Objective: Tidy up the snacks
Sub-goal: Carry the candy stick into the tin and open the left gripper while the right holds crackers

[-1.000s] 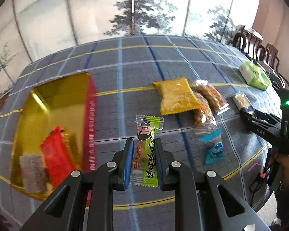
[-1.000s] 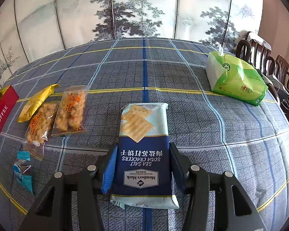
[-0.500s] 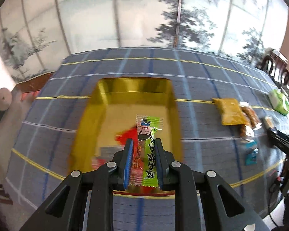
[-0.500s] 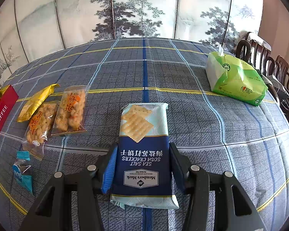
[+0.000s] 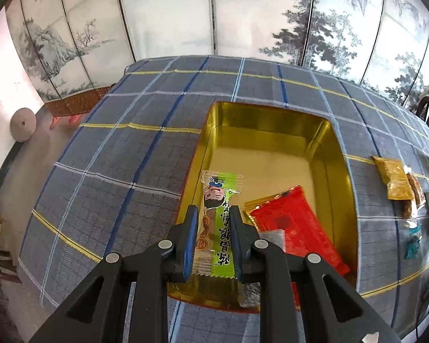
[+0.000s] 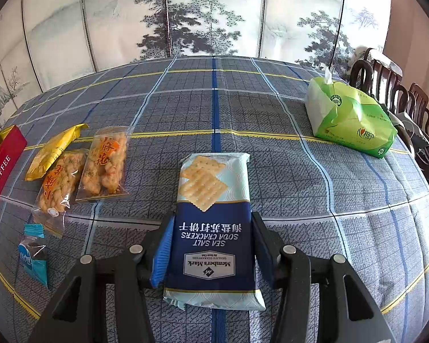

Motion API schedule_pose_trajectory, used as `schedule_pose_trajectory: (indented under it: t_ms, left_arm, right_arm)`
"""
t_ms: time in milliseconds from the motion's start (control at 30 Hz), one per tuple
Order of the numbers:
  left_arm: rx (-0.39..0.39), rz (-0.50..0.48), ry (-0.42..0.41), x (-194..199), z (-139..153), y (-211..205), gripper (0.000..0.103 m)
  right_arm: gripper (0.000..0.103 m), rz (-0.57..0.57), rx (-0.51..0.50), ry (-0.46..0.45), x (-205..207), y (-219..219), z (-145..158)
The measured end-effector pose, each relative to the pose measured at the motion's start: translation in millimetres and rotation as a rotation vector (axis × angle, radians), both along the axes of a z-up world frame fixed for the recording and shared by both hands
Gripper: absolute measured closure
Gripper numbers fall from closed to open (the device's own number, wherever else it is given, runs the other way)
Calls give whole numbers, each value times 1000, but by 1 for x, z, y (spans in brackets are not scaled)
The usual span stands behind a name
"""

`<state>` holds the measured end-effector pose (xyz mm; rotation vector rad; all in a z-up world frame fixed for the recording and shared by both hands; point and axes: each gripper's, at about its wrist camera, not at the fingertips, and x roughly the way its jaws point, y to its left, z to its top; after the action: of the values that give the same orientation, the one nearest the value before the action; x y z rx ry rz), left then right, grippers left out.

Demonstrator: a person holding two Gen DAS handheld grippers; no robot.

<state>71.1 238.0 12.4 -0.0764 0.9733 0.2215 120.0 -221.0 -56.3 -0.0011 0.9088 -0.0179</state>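
My left gripper [image 5: 213, 214] is shut on a green and orange snack stick [image 5: 218, 223] and holds it above the near left part of a gold tin [image 5: 271, 120]. A red packet [image 5: 297, 225] and a greyish packet [image 5: 274, 235] lie in the tin. My right gripper [image 6: 211, 223] is shut on a blue and pale soda cracker pack [image 6: 213, 228], low over the plaid tablecloth. Two twisted-snack bags [image 6: 105, 165], a yellow packet [image 6: 54, 148] and a small blue candy [image 6: 34, 257] lie to its left.
The tin's red side [image 6: 0, 171] shows at the far left of the right wrist view. A green tissue pack [image 6: 349, 120] lies at the back right, with wooden chairs [image 6: 400, 100] beyond it. A painted folding screen stands behind the table. The table's left edge [image 5: 57, 165] drops to the floor.
My left gripper has swung left with the snack stick, from over the cloth to above the gold tin. The right gripper and its cracker pack have not moved.
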Motion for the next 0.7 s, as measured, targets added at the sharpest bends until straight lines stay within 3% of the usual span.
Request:
schedule_pose_trajectory:
  t_ms: [233, 700]
  left_arm:
    - [0, -20, 29, 2, -15, -3, 84]
    - [10, -20, 25, 0, -15, -4, 83]
  right_arm:
    - [50, 0, -1, 0, 0, 0, 0]
    - [52, -4, -4, 0, 0, 0, 0]
